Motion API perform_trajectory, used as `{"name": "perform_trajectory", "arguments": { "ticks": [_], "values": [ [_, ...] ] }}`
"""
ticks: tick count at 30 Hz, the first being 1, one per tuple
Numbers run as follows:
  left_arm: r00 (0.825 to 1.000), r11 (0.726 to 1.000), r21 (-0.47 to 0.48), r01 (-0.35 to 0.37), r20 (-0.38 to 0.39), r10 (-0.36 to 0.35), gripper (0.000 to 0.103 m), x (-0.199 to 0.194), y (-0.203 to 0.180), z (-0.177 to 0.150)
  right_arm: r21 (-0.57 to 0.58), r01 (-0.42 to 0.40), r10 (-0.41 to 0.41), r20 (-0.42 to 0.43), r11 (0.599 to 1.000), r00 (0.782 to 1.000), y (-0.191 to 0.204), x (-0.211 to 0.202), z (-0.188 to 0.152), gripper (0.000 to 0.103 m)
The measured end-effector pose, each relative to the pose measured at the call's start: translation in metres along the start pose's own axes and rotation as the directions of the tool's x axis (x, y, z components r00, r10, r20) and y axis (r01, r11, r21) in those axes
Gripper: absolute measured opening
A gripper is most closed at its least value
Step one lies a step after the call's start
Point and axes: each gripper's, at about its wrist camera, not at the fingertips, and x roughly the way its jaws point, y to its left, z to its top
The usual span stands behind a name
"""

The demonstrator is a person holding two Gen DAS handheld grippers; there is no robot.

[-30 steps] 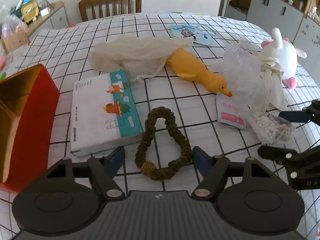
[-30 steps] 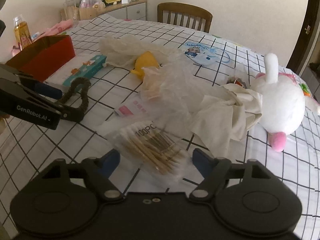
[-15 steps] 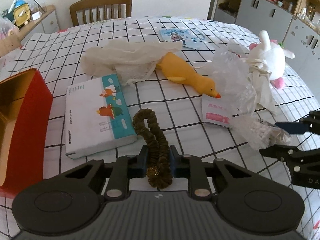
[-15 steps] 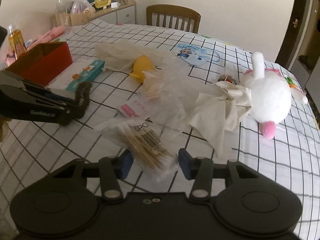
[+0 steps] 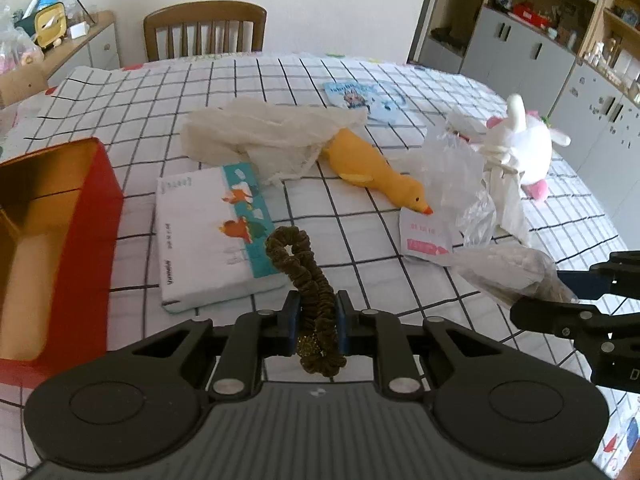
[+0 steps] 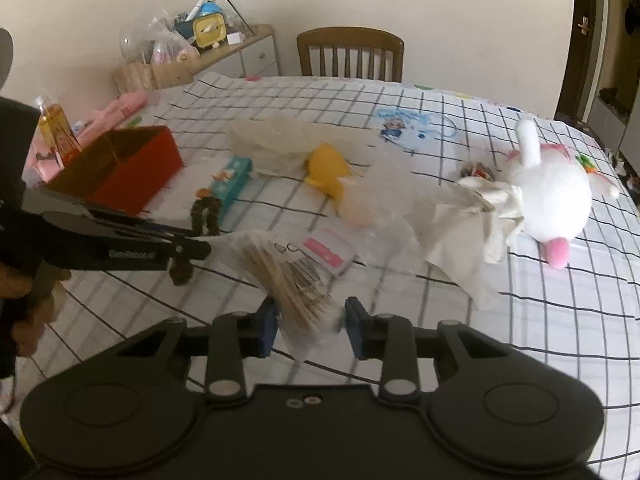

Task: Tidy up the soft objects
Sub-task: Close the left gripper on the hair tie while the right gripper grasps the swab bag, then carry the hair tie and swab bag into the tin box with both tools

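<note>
Left gripper (image 5: 317, 322): the dark olive scrunchie (image 5: 310, 280) is being pinched between the blue pads, which have just been closing on it. The band is being squeezed into a narrow upright strip; its free loop is standing above the pads, in front of the near corner of the white and teal pack (image 5: 212, 232). In the right wrist view the scrunchie is being carried clear of the checked tablecloth (image 5: 360, 248), its lower end hanging under the fingers.

Right gripper (image 6: 310, 326): the clear bag of cotton swabs (image 6: 296, 280) is being clamped at its near end, the jaws having just been closing around it. The rest of the bag is being held slanted up and to the left, blurred.

Other soft objects are being left on the cloth:
- yellow duck toy (image 5: 376, 172), lying on its side, beak touching the small pink and white packet (image 5: 426, 236)
- pale gauzy cloth (image 5: 268, 136), draped over the duck's tail end
- crumpled clear plastic (image 5: 456, 168), just right of the duck's head
- white plush toy (image 5: 520, 148), far right, with a white cloth (image 6: 476, 224) bunched against it

The red box (image 5: 60, 236), open-topped, is being seen at the left edge, beside the pack.
</note>
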Motion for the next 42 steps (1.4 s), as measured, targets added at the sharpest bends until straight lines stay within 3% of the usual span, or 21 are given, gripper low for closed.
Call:
{"name": "perform_trajectory", "arguments": {
  "ticks": [10, 20, 33, 42],
  "values": [
    [0.998, 0.999, -0.037, -0.001, 0.065, 0.004, 0.018, -0.041, 0.029, 0.006, -0.008, -0.052, 0.052, 0.038, 0.999, 0.998, 0.036, -0.007, 0.030, 0.034],
    [0.992, 0.996, -0.075, -0.047, 0.116, 0.055, 0.018, -0.079, 0.070, 0.012, -0.067, -0.112, 0.116, 0.058, 0.991, 0.992, 0.082, 0.003, 0.066, 0.034],
    [0.982, 0.982, -0.136, -0.131, 0.119, 0.148, 0.018, -0.105, 0.132, 0.014, -0.172, -0.179, 0.189, 0.043, 0.969, 0.981, 0.149, 0.034, 0.116, 0.034],
    [0.973, 0.968, -0.148, -0.203, 0.076, 0.216, 0.018, -0.101, 0.175, 0.015, -0.210, -0.202, 0.201, -0.026, 0.957, 0.979, 0.190, 0.080, 0.146, 0.034]
  ]
}}
